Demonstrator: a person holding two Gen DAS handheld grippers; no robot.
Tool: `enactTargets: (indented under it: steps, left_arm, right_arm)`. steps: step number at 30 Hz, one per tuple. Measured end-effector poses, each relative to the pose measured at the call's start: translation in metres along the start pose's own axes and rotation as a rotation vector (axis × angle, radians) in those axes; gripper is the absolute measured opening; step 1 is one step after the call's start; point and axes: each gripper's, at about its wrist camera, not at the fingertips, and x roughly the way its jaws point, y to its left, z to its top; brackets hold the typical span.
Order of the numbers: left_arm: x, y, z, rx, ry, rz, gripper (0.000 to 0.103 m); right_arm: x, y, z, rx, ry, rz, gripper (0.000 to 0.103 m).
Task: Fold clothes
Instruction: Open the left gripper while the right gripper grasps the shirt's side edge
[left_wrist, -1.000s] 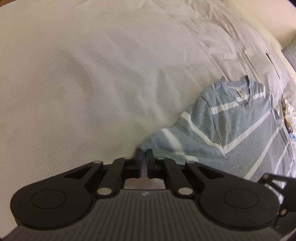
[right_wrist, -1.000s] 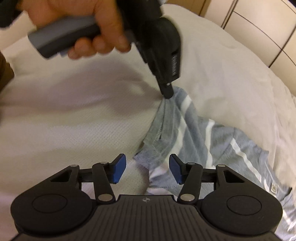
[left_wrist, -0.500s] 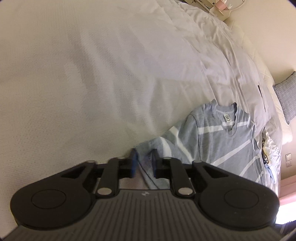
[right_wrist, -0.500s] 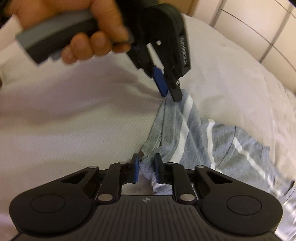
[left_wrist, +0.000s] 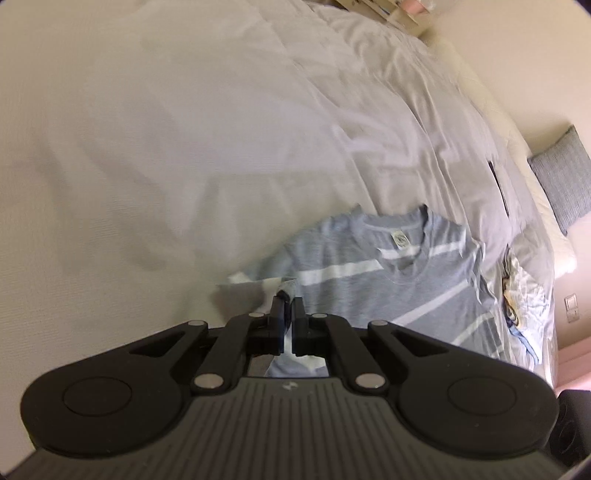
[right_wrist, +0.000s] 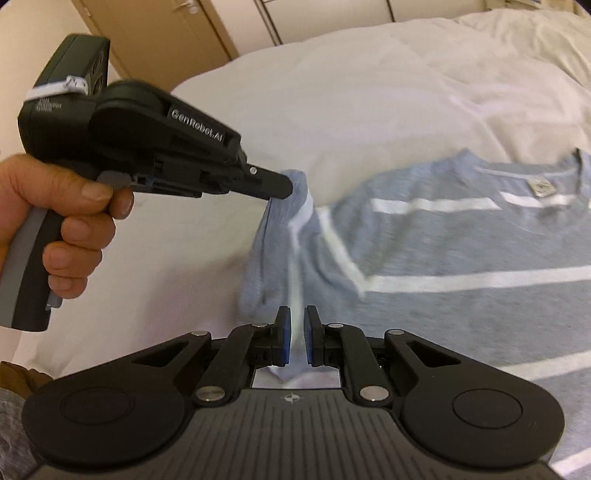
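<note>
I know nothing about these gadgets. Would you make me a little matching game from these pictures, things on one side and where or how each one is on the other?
Things:
1. left gripper
2. right gripper
3. striped T-shirt
4. grey pillow
5. neck label

Place or state:
a. at the far side of the bed, by the wall
b. pinching the lifted sleeve end
c. inside the collar, facing up
d. closed on cloth at the sleeve's lower edge
e. spread on the white bedcover, one sleeve raised

Pairs: 1-b, 2-d, 3-e, 4-a, 5-c
</note>
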Motion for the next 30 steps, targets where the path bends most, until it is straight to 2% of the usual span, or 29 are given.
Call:
enactTargets:
  steps: [3,6,8,11,14,18,22,25,27,30]
  left_arm:
    - [0.014,-0.013,0.0,0.007,0.038,-0.029,0.004]
    - [0.009,-0.017,0.0,0.014,0.021,-0.05,0.015]
    - [-0.003,-0.014,-0.002,0.017,-0.007,-0.044,0.017]
    - [-0.025,-0.008,-0.016,0.075,-0.041,0.043,0.023]
    - [-0.03,0.0,-0.045,0.108,-0.008,0.124,0.027]
    - [-0.023,0.006,-0.086,0.087,0.045,0.154,0.029]
    - [-0.009,0.006,-0.113,0.056,0.056,0.182,0.029]
    - [-0.009,0.008,-0.123,0.005,0.031,0.177,0.029]
    - [-0.011,0.01,-0.127,-0.044,0.012,0.159,0.026]
    - [-0.012,0.001,-0.129,-0.027,-0.01,0.167,0.01]
  right_arm:
    - [-0.011,-0.007,-0.003,0.017,0.011,-0.017,0.015]
    - [-0.016,-0.011,-0.008,0.026,0.024,-0.016,0.016]
    - [-0.016,-0.012,-0.01,0.021,0.032,-0.008,0.019]
    - [-0.017,-0.011,-0.012,0.02,0.035,0.005,0.02]
    - [-0.016,-0.015,-0.011,0.031,0.029,0.01,0.022]
    - [-0.012,-0.025,-0.002,0.048,0.018,0.016,0.031]
    - [-0.004,-0.04,0.018,0.066,0.015,0.044,0.043]
    - [0.009,-0.046,0.039,0.088,0.029,0.084,0.053]
    - [0.02,-0.048,0.053,0.109,0.051,0.105,0.055]
    - [0.036,-0.05,0.069,0.146,0.071,0.131,0.055]
